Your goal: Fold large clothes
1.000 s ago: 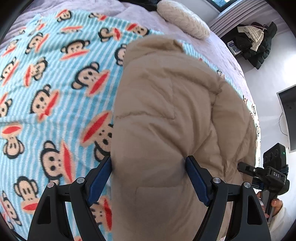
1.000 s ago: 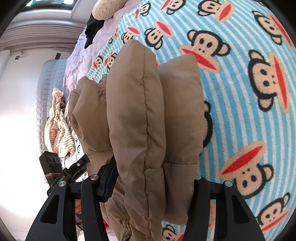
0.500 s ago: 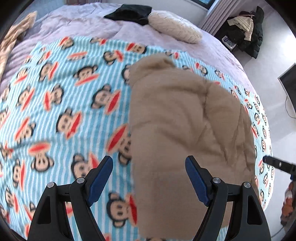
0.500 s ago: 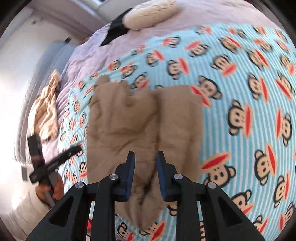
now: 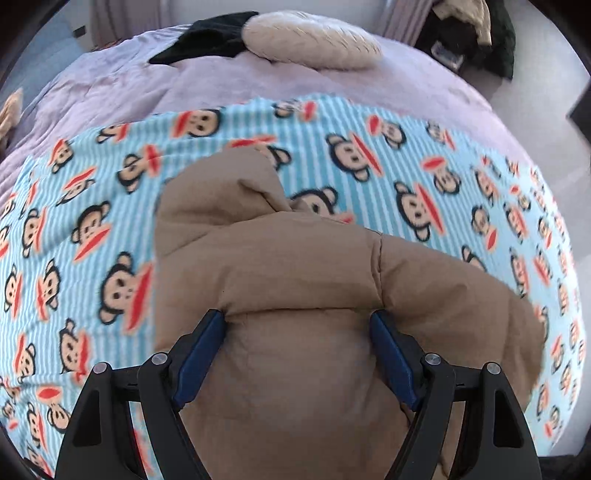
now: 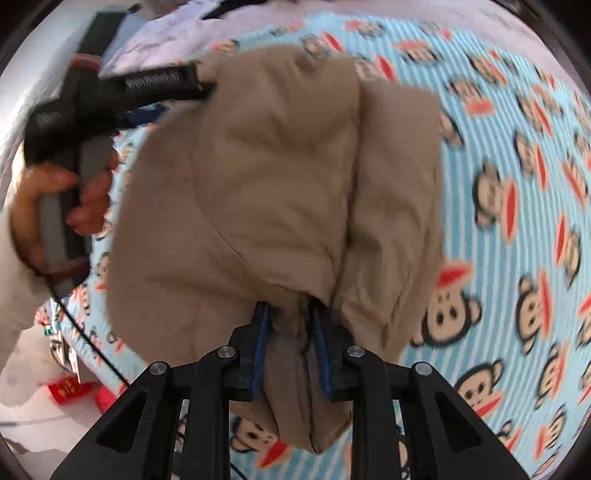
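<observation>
A tan puffer jacket [image 5: 295, 258] lies bunched on a monkey-print blanket [image 5: 92, 229]. My left gripper [image 5: 297, 317] points down over it with its jaws wide apart, and the jacket's padded bulk fills the gap between the blue pads. The right wrist view shows the same jacket [image 6: 258, 166] hanging in folds. My right gripper [image 6: 290, 310] is shut on a narrow bunch of its near edge. At the jacket's far left edge is the left gripper [image 6: 201, 86], held by a hand [image 6: 88, 192].
The blanket [image 6: 517, 184] covers a lilac bedspread [image 5: 147, 85]. At the bed's far end lie a cream pillow [image 5: 314, 44] and a black garment [image 5: 207, 40]. Clothes are heaped on the floor [image 5: 480, 26] beyond the bed. A red item [image 6: 66, 387] lies on the floor.
The right jaws closed from wide to narrow onto the jacket's edge and the jacket lifted with them. The left gripper swung across and now sits down over the jacket's bulk.
</observation>
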